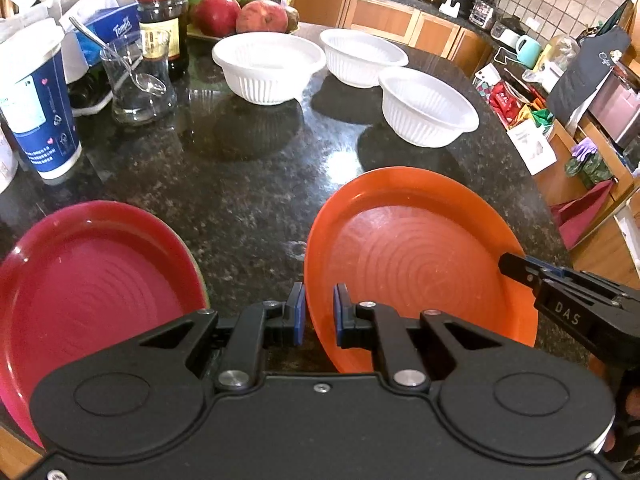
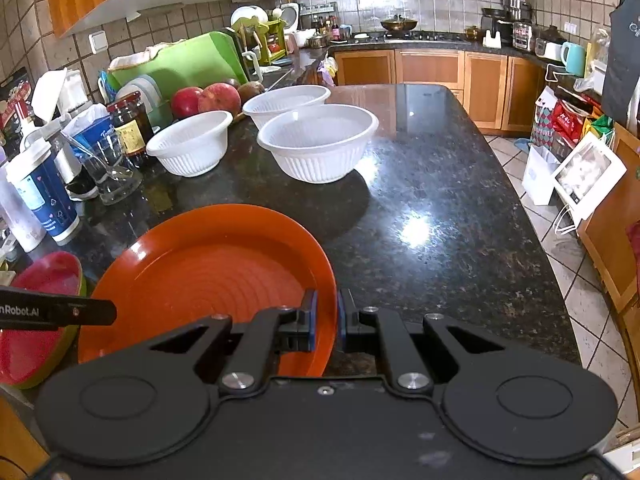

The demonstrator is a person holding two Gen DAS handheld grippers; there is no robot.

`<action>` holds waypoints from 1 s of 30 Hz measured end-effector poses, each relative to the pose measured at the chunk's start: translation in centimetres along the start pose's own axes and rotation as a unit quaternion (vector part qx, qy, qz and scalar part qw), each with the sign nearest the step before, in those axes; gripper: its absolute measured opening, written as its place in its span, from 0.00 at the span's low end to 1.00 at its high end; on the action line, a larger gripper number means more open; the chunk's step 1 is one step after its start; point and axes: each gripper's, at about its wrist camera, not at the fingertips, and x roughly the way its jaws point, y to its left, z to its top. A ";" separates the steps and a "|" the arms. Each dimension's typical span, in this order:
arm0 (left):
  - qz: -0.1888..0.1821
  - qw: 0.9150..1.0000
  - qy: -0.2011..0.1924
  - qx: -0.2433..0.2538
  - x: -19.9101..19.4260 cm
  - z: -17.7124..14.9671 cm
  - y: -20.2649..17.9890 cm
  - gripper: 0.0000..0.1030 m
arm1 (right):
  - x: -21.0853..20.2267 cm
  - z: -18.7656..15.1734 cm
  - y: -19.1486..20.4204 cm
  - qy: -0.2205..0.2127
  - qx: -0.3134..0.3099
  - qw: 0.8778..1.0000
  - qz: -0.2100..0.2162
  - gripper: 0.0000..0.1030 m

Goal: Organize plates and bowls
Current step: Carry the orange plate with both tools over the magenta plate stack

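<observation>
Your left gripper (image 1: 319,312) has its blue pads closed on the near-left rim of the orange plate (image 1: 416,264); the rim passes between the two pads. Your right gripper (image 2: 325,322) pinches the same plate on its opposite, near-right rim, pads pressed to either side of the edge. In the left wrist view the right gripper's fingertip (image 1: 516,266) lies over the plate's right edge; in the right wrist view the left gripper's finger (image 2: 80,312) crosses the plate's left edge.

The orange plate, held at both sides, is tilted over the dark granite counter (image 1: 248,184); whether its far edge touches the stone cannot be told. Just left of the orange plate rests the red plate (image 1: 92,280), apart from it, with a green rim (image 2: 78,280) showing beneath its edge.

Beyond the orange plate stand three white ribbed bowls: the nearest bowl (image 1: 428,108) directly behind it, the middle bowl (image 1: 362,56) further back, and the left bowl (image 1: 268,66) behind and left. They are upright, not stacked.

Far left of the orange plate stand a blue paper cup (image 1: 36,100), a glass with a spoon (image 1: 136,80) and a dark jar (image 1: 164,24); two pomegranates (image 1: 240,14) lie behind the left bowl.
</observation>
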 end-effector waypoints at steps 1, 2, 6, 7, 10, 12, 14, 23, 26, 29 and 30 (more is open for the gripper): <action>0.000 1.000 -0.001 0.002 -0.1 0.0 0.2 0.18 | -0.1 0.0 0.3 -0.001 0.001 1.000 -0.001 0.12; 0.001 1.000 -0.002 0.004 -0.3 0.1 0.5 0.18 | -0.1 0.0 0.6 -0.002 0.001 1.000 -0.001 0.12; 0.003 1.000 -0.009 0.004 -1.2 0.2 1.8 0.18 | -0.5 0.2 2.3 -0.007 0.000 1.000 0.003 0.12; 0.004 1.000 -0.011 0.003 -1.4 0.2 2.2 0.18 | -0.6 0.2 2.7 -0.008 -0.002 1.000 0.004 0.12; 0.006 1.000 -0.016 0.001 -2.3 0.2 3.5 0.18 | -0.8 0.4 4.3 -0.012 -0.009 1.000 0.008 0.12; 0.010 1.000 -0.020 -0.001 -2.9 0.2 4.3 0.18 | -0.9 0.5 5.4 -0.014 -0.013 1.000 0.013 0.12; 0.013 1.000 -0.024 -0.005 -3.4 0.2 5.4 0.18 | -1.0 0.6 6.6 -0.016 -0.018 1.000 0.018 0.12; 0.028 0.999 -0.035 -0.024 -5.7 -0.7 10.1 0.18 | -1.1 0.4 11.9 -0.011 -0.036 0.998 0.041 0.12; 0.032 0.998 -0.036 -0.028 -6.2 -1.1 11.7 0.18 | -1.0 0.3 13.5 -0.008 -0.041 0.998 0.045 0.12; 0.034 0.998 -0.035 -0.032 -6.6 -1.4 13.2 0.18 | -0.9 0.1 15.2 -0.005 -0.046 0.998 0.049 0.12; 0.034 0.998 -0.035 -0.034 -6.7 -1.5 13.8 0.18 | -0.9 0.0 15.6 -0.004 -0.048 0.998 0.049 0.12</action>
